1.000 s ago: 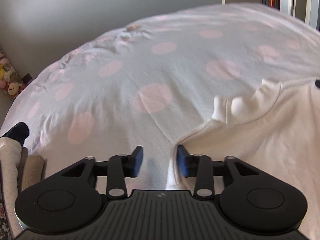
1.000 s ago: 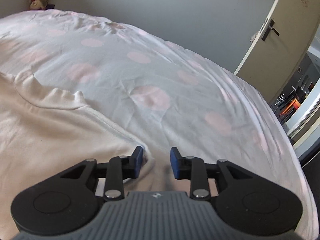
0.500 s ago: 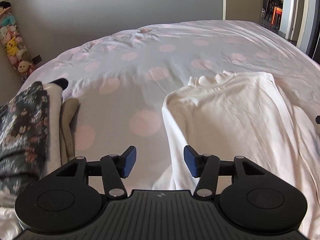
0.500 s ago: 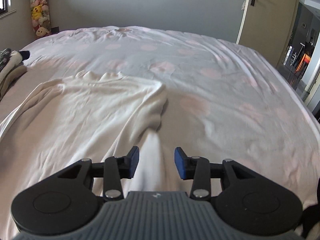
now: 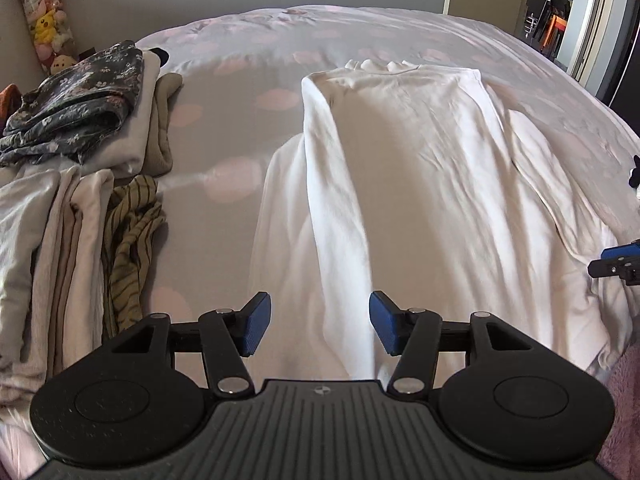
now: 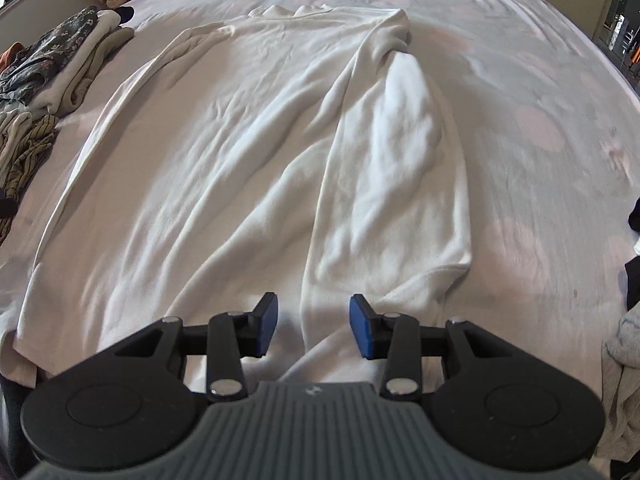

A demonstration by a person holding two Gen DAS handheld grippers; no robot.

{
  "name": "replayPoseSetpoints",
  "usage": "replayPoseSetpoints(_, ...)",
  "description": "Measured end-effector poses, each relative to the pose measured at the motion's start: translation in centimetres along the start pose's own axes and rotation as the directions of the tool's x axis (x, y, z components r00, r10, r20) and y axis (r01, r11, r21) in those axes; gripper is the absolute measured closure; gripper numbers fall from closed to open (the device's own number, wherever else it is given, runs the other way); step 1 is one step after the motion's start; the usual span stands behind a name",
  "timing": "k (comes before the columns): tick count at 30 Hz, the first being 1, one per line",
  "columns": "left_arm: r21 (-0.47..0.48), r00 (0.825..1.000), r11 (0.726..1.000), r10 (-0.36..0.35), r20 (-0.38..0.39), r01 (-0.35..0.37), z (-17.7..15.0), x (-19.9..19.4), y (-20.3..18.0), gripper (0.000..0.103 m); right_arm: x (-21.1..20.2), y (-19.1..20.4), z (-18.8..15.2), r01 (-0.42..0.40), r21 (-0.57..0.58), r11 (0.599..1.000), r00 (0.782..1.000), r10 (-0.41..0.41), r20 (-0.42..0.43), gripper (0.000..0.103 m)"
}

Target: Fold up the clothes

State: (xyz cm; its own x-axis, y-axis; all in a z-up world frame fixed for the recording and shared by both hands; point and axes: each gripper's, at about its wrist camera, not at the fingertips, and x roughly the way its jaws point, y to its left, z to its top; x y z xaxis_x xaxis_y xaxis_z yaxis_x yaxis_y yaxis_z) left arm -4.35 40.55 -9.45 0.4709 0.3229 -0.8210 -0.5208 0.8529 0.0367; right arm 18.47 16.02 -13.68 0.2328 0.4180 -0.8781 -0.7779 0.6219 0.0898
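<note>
A white long-sleeved top (image 5: 424, 168) lies flat on the bed, collar (image 5: 376, 65) at the far end. Its sleeves are laid lengthwise over the body, the left sleeve (image 5: 340, 216) and the right sleeve (image 6: 400, 168). My left gripper (image 5: 319, 326) hovers over the near end of the left sleeve, its jaws opening, cloth below them but not pinched. Over the right sleeve's cuff end my right gripper (image 6: 313, 330) stands open, gripping nothing. One blue pad of my right gripper (image 5: 618, 253) shows at the right edge of the left wrist view.
The bed has a pale cover with pink spots (image 5: 240, 80). Stacked clothes (image 5: 80, 92) and a striped garment (image 5: 132, 236) lie along its left side. Stuffed toys (image 5: 44, 20) hang in the far left corner. A grey garment (image 6: 622, 364) lies at the right edge.
Both grippers drew back from the collar end toward the hem, leaving each sleeve laid along the top. The left jaws spread wider. The clothes pile came into view.
</note>
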Motion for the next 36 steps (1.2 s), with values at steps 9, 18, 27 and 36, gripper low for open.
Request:
replayPoseSetpoints(9,-0.082,1.0,0.997,-0.012,0.001,0.012,-3.9,-1.4,-0.1,0.048,2.1,-1.6,-0.1,0.006,0.16,0.987,1.0,-0.003,-0.018,0.083)
replayPoseSetpoints(18,-0.178,0.999,0.983,-0.044,0.008,0.044,-5.1,-1.4,1.2,0.048,-3.9,-6.0,1.1,-0.03,0.26,0.965,0.996,0.007,0.091,0.098)
replayPoseSetpoints(27,-0.18,0.999,0.983,-0.043,-0.012,0.04,-4.7,-0.3,1.1,0.048,-7.6,-16.0,5.1,0.126,0.366,0.922,0.975,-0.183,0.127,0.098)
replayPoseSetpoints(36,-0.2,0.996,0.977,-0.086,-0.039,0.076,-3.2,1.2,0.5,0.048,-6.5,-26.9,8.7,0.281,0.486,0.827,0.928,-0.363,0.081,0.098)
